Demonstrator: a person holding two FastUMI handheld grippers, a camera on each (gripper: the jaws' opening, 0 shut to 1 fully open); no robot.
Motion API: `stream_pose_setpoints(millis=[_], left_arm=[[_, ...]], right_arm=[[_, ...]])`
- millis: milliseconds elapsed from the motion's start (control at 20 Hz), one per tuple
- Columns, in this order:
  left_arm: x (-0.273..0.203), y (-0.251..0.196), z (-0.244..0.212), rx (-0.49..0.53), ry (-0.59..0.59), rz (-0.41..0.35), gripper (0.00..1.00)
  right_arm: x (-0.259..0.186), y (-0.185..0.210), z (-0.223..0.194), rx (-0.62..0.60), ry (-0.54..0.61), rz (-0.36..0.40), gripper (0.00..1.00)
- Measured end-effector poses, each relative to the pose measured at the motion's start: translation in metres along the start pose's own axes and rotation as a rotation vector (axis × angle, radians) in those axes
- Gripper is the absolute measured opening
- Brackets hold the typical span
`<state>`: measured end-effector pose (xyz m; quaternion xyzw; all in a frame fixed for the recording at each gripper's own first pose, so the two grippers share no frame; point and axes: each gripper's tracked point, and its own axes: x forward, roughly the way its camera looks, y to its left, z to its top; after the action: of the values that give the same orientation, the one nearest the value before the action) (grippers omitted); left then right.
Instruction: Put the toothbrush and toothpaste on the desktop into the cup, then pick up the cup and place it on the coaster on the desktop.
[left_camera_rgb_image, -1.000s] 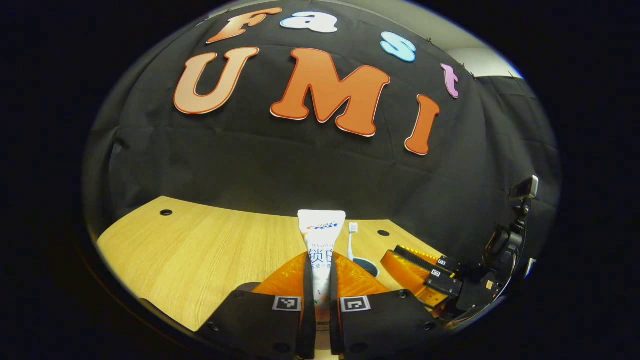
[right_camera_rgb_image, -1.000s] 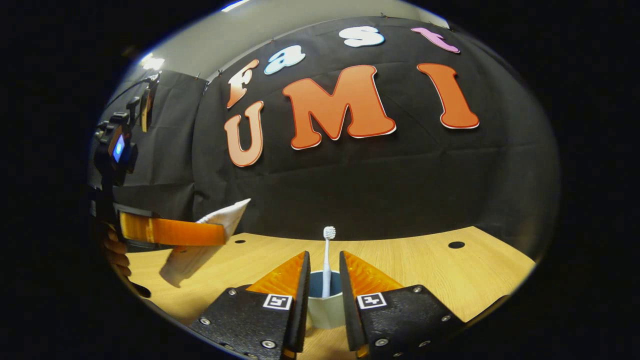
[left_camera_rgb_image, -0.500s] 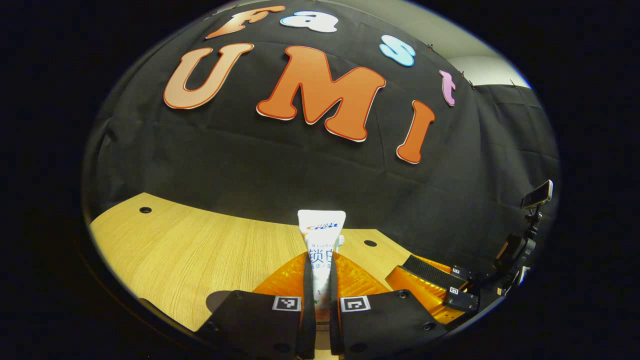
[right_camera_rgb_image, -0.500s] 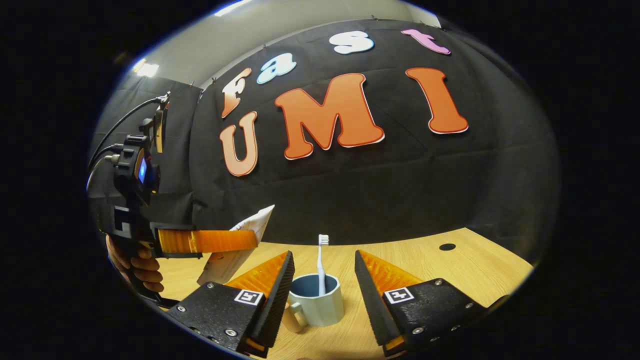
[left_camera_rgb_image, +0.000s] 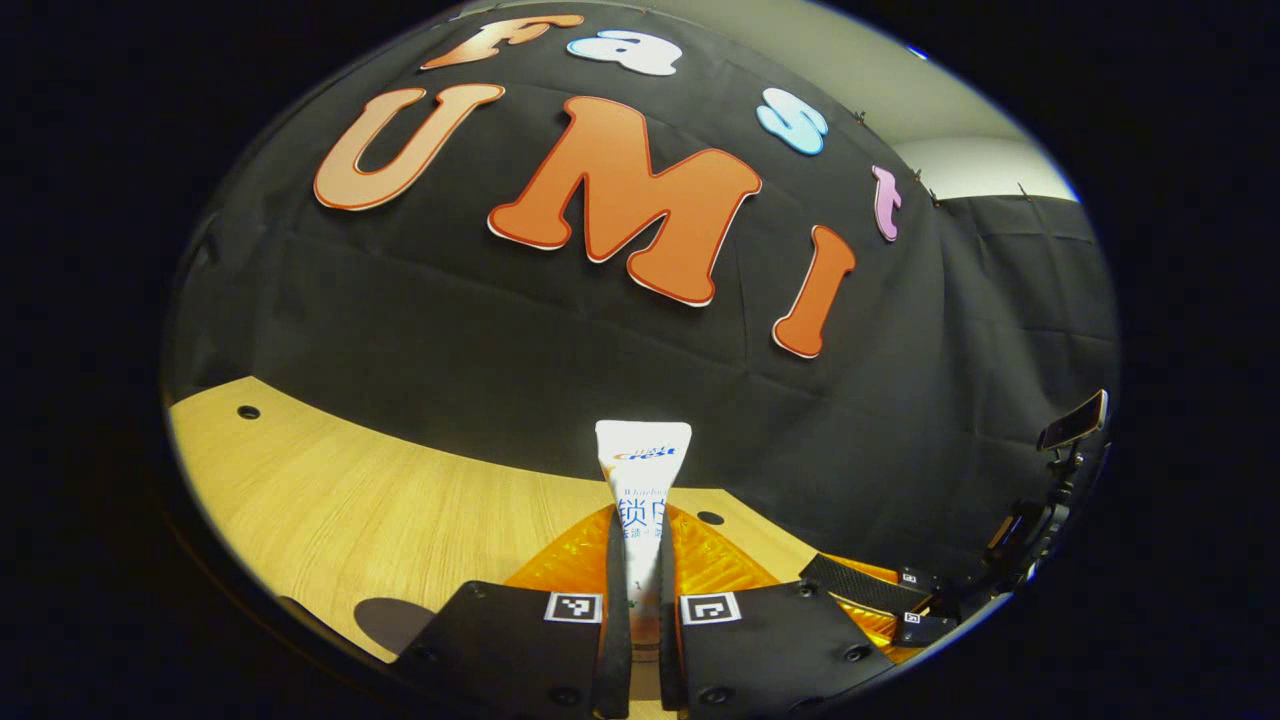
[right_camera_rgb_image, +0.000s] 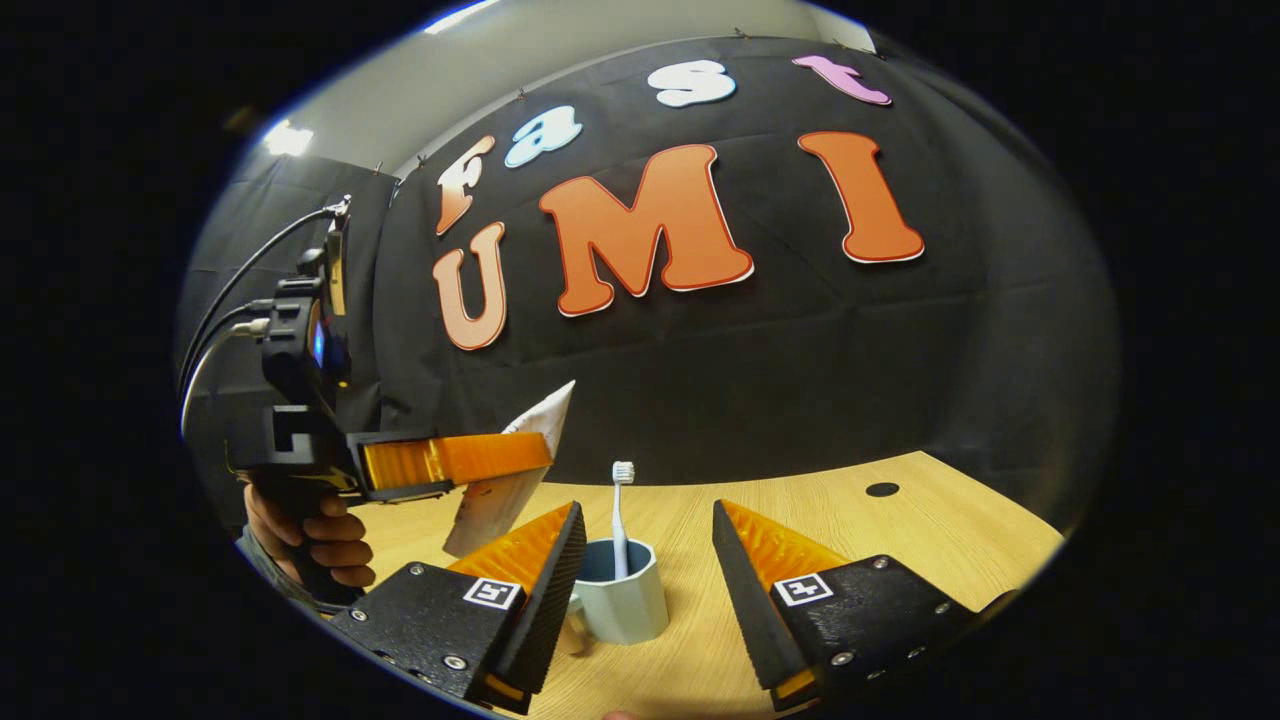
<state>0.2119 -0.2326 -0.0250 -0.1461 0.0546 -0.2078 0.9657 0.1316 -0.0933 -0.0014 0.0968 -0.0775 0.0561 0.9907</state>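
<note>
Left gripper (left_camera_rgb_image: 640, 560) jaws nearly closed, clamped on the toothpaste (left_camera_rgb_image: 642, 480): both orange fingers press the tube's sides, flat crimped end sticking out past the fingertips, pointing away from the camera. In the right gripper view the same left gripper (right_camera_rgb_image: 455, 462) sits at the left, held up off the desktop (right_camera_rgb_image: 900, 540) by a hand (right_camera_rgb_image: 310, 535) on the grip; the toothpaste (right_camera_rgb_image: 515, 470) hangs tilted in it, crimped end up and leaning right, lower end down-left, clear of the wood.

Right gripper (right_camera_rgb_image: 645, 560) jaws spread wide, released, holding nothing. The cup (right_camera_rgb_image: 620, 600) stands upright on the desktop in the gap between the fingers, closer to the left finger; can't tell whether that finger touches the handle side. Right finger is well apart from it.

Toothbrush (right_camera_rgb_image: 620, 515) is already in the cup, standing near upright, bristle head up above the rim.

Toothpaste is just left of the cup and above it, not inside.

In the left gripper view the right gripper (left_camera_rgb_image: 880, 605) is low at the right edge.
</note>
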Motion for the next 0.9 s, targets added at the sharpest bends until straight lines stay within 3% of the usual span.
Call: stream_pose_setpoints(millis=[900], left_arm=[[0.052,-0.016,-0.022,0.029,-0.037,-0.141,0.15]], right_arm=[[-0.012,-0.017,0.009,0.002,-0.033,-0.006,0.77]])
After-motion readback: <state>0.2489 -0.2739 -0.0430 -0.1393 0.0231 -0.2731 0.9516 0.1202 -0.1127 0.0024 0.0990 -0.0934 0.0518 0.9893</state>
